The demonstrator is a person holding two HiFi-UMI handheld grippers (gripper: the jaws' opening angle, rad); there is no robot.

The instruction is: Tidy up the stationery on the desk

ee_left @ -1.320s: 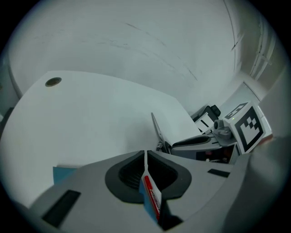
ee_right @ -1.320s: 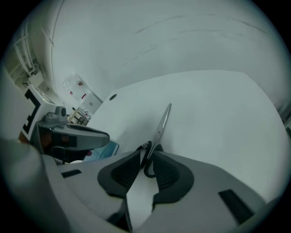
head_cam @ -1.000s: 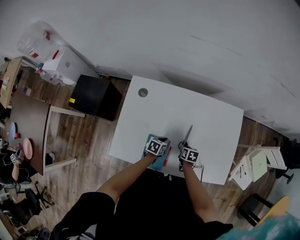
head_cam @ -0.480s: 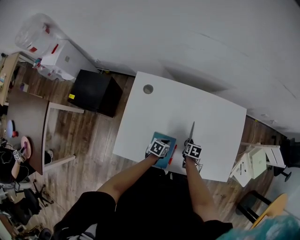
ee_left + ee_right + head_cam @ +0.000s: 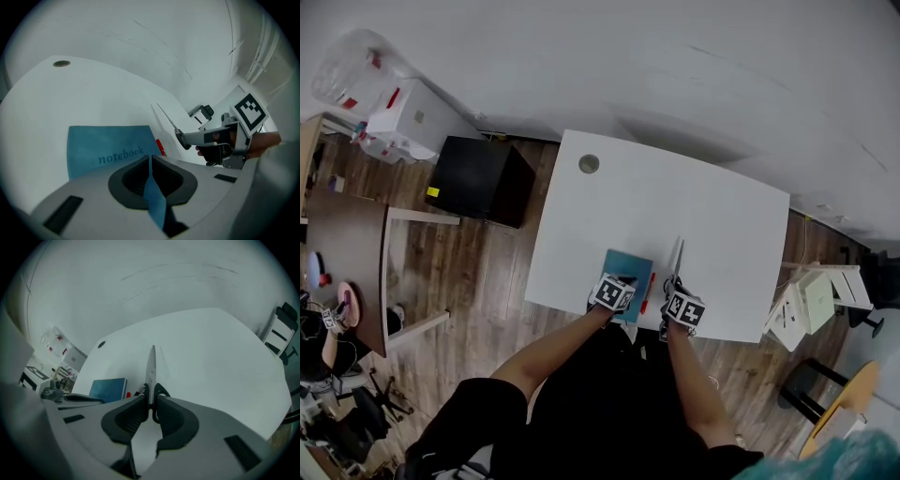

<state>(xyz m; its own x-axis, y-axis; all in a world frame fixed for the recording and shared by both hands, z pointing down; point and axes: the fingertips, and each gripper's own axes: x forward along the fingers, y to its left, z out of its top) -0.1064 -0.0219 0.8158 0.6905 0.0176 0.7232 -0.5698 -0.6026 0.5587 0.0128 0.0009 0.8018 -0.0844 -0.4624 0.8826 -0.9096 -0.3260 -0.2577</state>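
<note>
- Our notebook (image 5: 630,267) sits at the desk (image 5: 712,216)'s near edge, with the left gripper (image 5: 150,161) clamped on its cover. There's open white top beyond, out to the round hole (image 5: 589,163).
- The right gripper (image 5: 151,401) jaws have just been closing and now pinch the scissors (image 5: 152,366) by the handles.
- We count one notebook, one pair of scissors and one red pen (image 5: 647,292) between them.
- Only the left gripper view shows the "notebook" lettering.

Desk's (image 5: 712,216) far half open; notebook (image 5: 628,272), red pen (image 5: 648,292) & scissors (image 5: 676,258) crowd near edge, cable hole (image 5: 589,163) far-left.
</note>
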